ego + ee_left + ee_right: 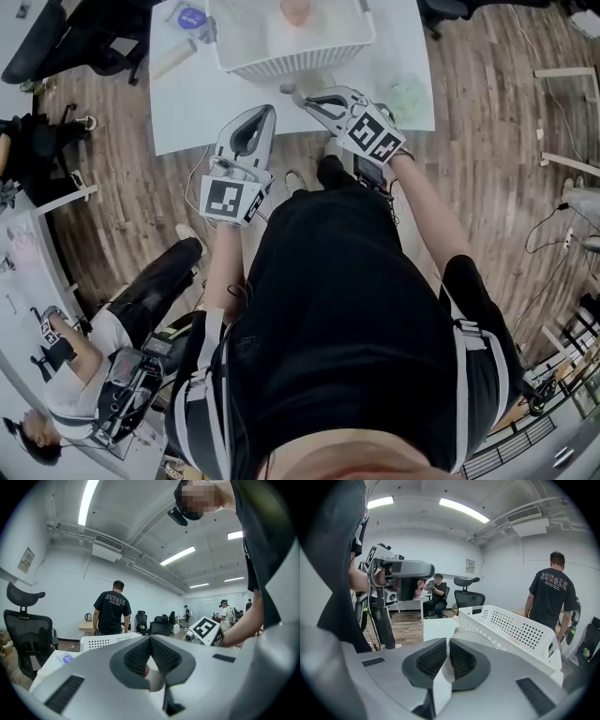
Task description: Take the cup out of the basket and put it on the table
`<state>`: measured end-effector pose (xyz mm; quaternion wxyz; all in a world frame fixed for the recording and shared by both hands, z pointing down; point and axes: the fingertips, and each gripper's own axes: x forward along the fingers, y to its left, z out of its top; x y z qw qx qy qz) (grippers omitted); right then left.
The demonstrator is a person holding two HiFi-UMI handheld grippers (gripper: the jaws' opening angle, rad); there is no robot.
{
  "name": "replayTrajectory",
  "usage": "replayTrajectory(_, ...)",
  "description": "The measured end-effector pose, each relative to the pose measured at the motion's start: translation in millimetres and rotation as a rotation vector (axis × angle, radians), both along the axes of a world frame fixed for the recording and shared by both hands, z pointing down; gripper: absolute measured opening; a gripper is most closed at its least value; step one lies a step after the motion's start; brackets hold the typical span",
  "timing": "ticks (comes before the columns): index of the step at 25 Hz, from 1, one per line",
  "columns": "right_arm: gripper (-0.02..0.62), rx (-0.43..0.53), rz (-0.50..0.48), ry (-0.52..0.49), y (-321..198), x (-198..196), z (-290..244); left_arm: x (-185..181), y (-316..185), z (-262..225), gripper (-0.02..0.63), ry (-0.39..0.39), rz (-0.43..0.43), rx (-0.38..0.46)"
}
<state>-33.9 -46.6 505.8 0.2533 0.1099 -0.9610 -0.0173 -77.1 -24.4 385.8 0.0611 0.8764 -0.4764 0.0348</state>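
White plastic basket (291, 58) sits on the bench (183, 108) just ahead of both tools. The pinkish cup (295, 9) is inside it, beyond the tips of both and touched by neither.

The left tool (150, 638) has its jaws pressed together at the tips, with nothing between them. It hangs over the near edge of the bench, and the basket lies ahead of it and a little to its left.

The right tool (447, 641) has its jaws drawn in to a thin slit, also with nothing between them. Its tips are near the basket's front wall, and the basket runs away ahead and to its right. The two tools angle toward each other, tips near but apart.

A pale green thing (409, 94) lies on the bench to the right of the right tool. A blue-topped round thing (191, 18) lies well off to the left of the left tool. A person in a black shirt (548, 597) stands beyond the basket.
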Motion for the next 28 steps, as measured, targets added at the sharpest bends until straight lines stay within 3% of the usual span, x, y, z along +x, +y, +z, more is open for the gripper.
replayTrajectory(9,0.035,-0.022,0.118,0.044,21.0,-15.0,36.9,-20.6,54.2,13.3,0.019,0.022,0.078,-0.03)
replayTrajectory(15,0.035,-0.007,0.121,0.118,19.5,-14.3,60.9,-13.6,72.5,15.3,0.019,0.022,0.124,-0.042)
replayTrajectory(20,0.035,0.006,0.076,0.153,17.0,-15.3,83.1,-7.0,77.4,13.4,0.019,0.022,0.103,-0.041)
replayTrajectory(28,0.035,-0.021,0.098,0.166,11.4,-11.2,116.9,4.9,82.7,15.8,0.019,0.023,0.06,-0.063)
